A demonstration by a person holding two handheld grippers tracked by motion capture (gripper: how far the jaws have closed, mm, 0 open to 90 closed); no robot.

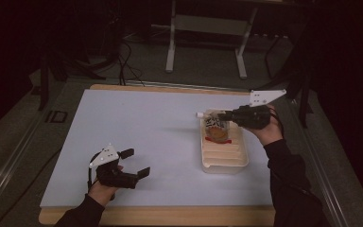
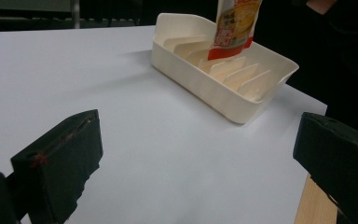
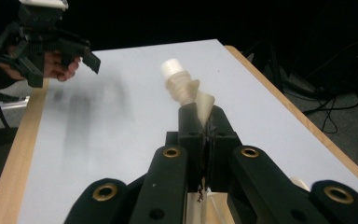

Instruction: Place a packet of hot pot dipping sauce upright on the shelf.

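A printed spouted pouch (image 1: 216, 128) hangs upright over the far end of a white ribbed tray (image 1: 224, 163) on the right of the table. My right gripper (image 1: 224, 115) is shut on the pouch's top edge beside its white screw cap (image 3: 172, 69). In the left gripper view the pouch (image 2: 233, 25) dangles with its bottom among the tray's (image 2: 200, 85) dividers. My left gripper (image 1: 136, 163) rests near the front left of the table, open, with nothing between its fingers (image 2: 58, 163). The same left gripper (image 3: 77, 55) appears far off in the right gripper view.
The white table top (image 1: 137, 127) has a wooden edge (image 1: 170, 217) along the front. Metal stand legs (image 1: 205, 42) and cables lie on the floor beyond the table. A person's dark sleeves come in at the bottom.
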